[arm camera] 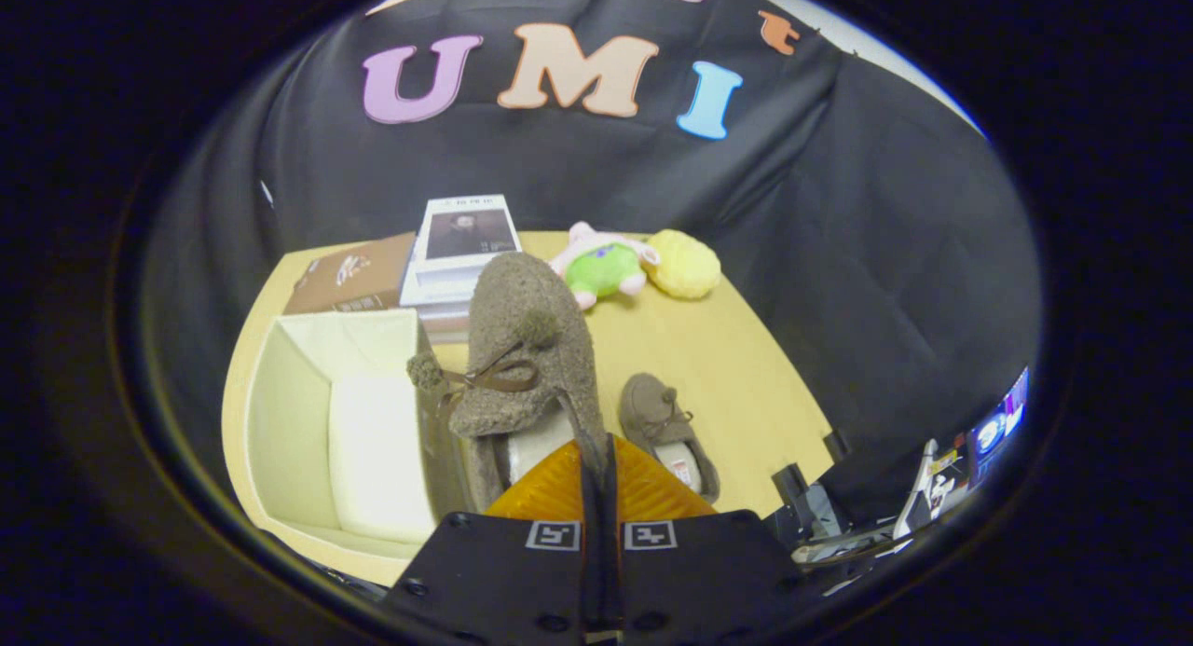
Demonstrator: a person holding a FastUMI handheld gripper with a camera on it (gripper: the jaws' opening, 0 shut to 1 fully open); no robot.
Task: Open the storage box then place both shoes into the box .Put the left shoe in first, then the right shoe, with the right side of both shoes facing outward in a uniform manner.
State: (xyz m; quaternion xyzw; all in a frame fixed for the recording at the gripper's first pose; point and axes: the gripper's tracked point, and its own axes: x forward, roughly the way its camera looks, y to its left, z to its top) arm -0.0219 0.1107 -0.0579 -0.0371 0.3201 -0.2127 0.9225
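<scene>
Gripper view: claw (599,474) clamps shoe (527,348); open box (331,432) beside, second shoe (666,427) opposite.

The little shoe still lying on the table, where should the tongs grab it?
Best guess: pinch the little shoe at the rim of its opening, coming down from above. It lies flat on the table, sole down, opening facing up, so that edge is thin enough. The tongs are already shut on the other shoe.
</scene>
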